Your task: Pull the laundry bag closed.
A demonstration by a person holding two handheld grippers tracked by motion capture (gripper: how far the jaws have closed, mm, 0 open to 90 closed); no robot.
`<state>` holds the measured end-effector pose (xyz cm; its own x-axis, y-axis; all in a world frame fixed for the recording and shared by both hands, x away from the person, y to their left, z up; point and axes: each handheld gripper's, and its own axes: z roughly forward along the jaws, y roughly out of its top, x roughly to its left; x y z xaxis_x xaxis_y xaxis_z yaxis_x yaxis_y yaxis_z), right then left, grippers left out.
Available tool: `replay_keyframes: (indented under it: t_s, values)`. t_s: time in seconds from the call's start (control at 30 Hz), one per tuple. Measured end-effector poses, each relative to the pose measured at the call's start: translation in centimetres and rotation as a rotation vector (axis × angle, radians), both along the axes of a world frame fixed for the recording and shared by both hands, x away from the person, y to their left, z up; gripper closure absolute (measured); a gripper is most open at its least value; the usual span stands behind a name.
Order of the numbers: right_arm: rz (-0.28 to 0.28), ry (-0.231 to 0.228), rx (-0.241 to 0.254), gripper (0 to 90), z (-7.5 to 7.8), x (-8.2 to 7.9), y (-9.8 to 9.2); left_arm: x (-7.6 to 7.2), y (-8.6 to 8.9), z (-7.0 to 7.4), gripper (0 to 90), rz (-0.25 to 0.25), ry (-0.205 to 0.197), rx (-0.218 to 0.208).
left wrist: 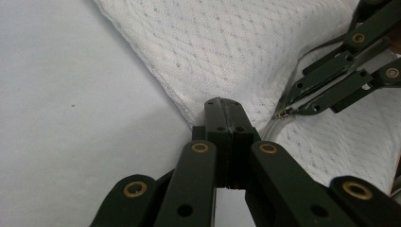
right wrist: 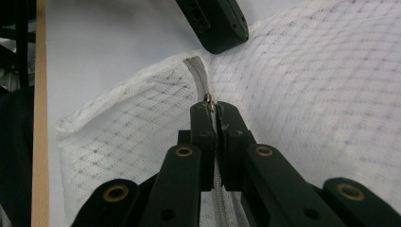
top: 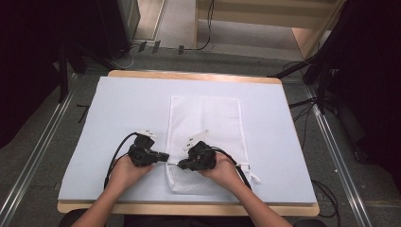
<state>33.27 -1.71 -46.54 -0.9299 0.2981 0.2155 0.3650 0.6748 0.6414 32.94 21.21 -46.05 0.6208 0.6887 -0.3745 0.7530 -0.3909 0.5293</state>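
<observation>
White mesh laundry bag (top: 203,137): left gripper (left wrist: 226,109) fingers clamped its edge as anchor, while right gripper (right wrist: 213,109) fingers pinched the zipper pull (right wrist: 208,101) for sliding.

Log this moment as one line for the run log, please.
left gripper: shut on bag edge | right gripper: shut on zipper pull | bag: flat on mat

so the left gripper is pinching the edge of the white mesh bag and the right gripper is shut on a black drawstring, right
Not quite. The right gripper is shut on the zipper pull of the white mesh bag, not a black drawstring; the right gripper view shows it. The left gripper does pinch the bag's edge.
</observation>
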Motion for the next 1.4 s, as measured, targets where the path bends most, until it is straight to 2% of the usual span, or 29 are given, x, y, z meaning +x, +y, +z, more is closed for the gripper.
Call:
replay_keyframes:
  t_s: [0.03,0.17,0.3,0.33,0.47,0.5,0.57,0.67,0.7,0.73,0.8,0.83,0.9,0.93,1.17,1.33,1.4]
  values:
    - [-0.002,-0.016,0.005,89.0,0.0,0.0,-0.1,0.0,0.0,0.0,90.0,-0.003,0.003,0.001]
    - [-0.011,-0.027,0.0,89.0,0.1,-0.3,-0.4,0.1,0.1,0.0,90.0,-0.004,0.005,0.003]
    - [-0.014,-0.018,0.008,89.0,-0.1,-0.3,-0.2,0.1,-0.1,0.2,90.0,-0.013,-0.002,0.013]
    - [-0.014,-0.018,0.008,89.0,-0.1,-0.3,-0.2,0.1,-0.2,0.4,90.0,-0.001,0.008,0.028]
    - [-0.008,-0.046,0.003,88.9,-0.1,-0.6,0.2,-0.6,-0.3,1.2,90.0,-0.013,0.009,0.017]
    - [-0.005,-0.056,0.001,88.9,-0.1,-0.7,0.4,-1.2,-0.4,1.7,90.0,-0.02,0.014,-0.025]
    - [-0.008,-0.06,-0.002,88.8,0.0,-0.8,0.5,-1.8,-0.7,1.8,90.0,-0.039,0.03,-0.038]
    - [-0.001,-0.084,0.0,88.8,-0.1,-0.9,0.7,-1.9,-1.0,0.7,90.0,-0.059,0.092,0.001]
    - [-0.001,-0.093,-0.002,88.8,-0.1,-1.0,0.8,-1.9,-1.1,0.4,90.0,-0.064,0.099,0.018]
    - [0.001,-0.104,-0.008,88.8,0.0,-1.1,0.9,-1.9,-1.2,0.2,90.0,-0.061,0.103,0.001]
    - [-0.001,-0.114,-0.015,88.8,0.0,-1.2,0.9,-1.9,-1.2,0.1,90.0,-0.062,0.1,0.0]
    - [0.005,-0.115,-0.015,88.9,0.0,-1.2,0.9,-2.0,-1.2,0.1,90.0,-0.074,0.083,0.006]
    - [0.003,-0.114,-0.015,88.9,0.0,-1.1,0.9,-2.0,-1.1,0.0,90.0,-0.062,0.094,-0.005]
    - [0.009,-0.108,-0.014,88.9,0.0,-1.1,0.8,-2.1,-1.1,0.0,90.0,-0.072,0.077,0.004]
    - [0.029,-0.115,-0.023,89.0,0.1,-1.2,0.3,-2.2,-1.1,0.0,90.0,-0.068,0.078,0.004]
    - [0.048,-0.155,-0.037,89.1,0.2,-1.5,-0.3,-2.2,-1.0,-0.1,90.0,-0.068,0.079,-0.004]
    - [0.044,-0.149,-0.034,89.0,0.2,-1.5,-0.8,-2.1,-1.0,-0.1,90.0,-0.07,0.078,-0.005]
